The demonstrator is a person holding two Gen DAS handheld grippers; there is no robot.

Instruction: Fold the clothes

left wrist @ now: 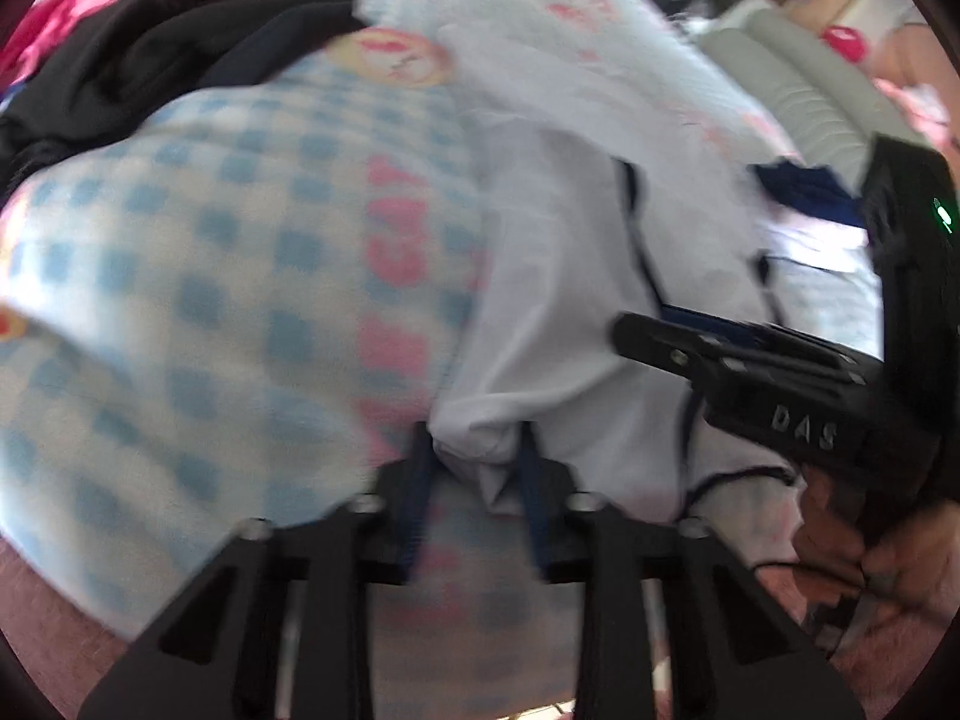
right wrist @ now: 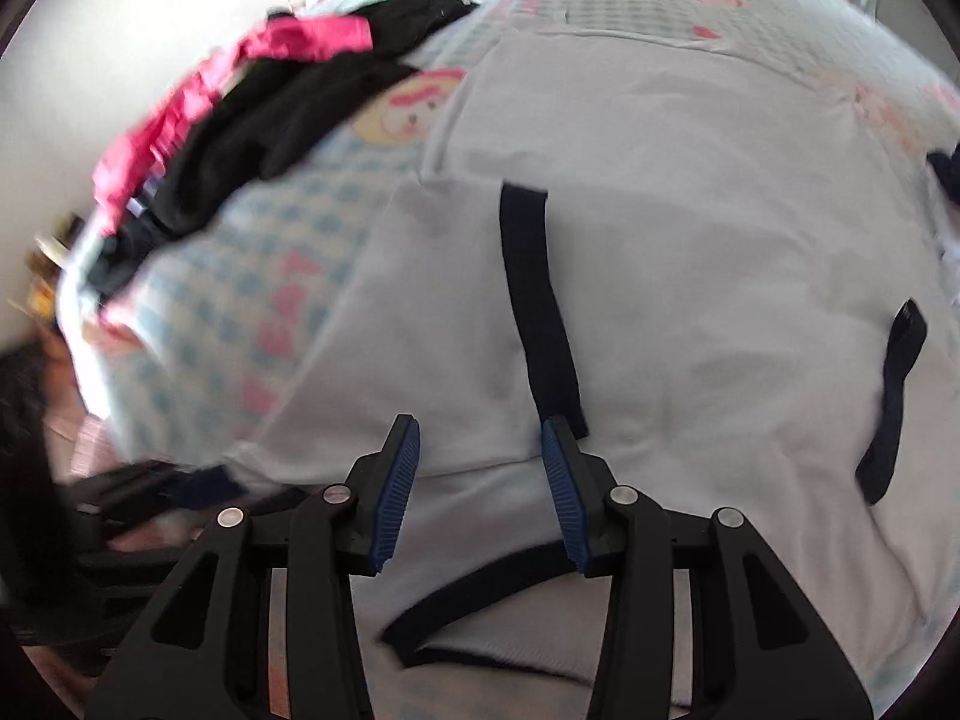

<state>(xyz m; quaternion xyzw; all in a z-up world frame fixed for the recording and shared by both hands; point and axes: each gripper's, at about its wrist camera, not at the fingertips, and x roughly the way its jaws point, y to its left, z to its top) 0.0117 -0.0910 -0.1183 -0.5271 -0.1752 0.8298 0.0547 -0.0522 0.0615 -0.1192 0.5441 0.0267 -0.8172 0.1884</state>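
A white garment [right wrist: 690,240] with dark navy trim lies spread over the bed. A navy strip [right wrist: 534,300] runs down its middle, and a curved navy edge [right wrist: 468,606] shows near the camera. My right gripper [right wrist: 480,456] stands open just above the cloth, its blue pads [right wrist: 399,480] on either side of a flat stretch of fabric. In the left wrist view, my left gripper [left wrist: 477,450] is shut on a bunched fold at the white garment's [left wrist: 570,300] left edge. The right gripper [left wrist: 660,330] reaches in from the right over the same garment.
The bed sheet [left wrist: 210,270] is blue-checked with pink print. A heap of black and pink clothes [right wrist: 240,120] lies at the far left of the bed, also seen as the heap [left wrist: 180,30] in the left wrist view. A hand [left wrist: 870,552] holds the right gripper's handle.
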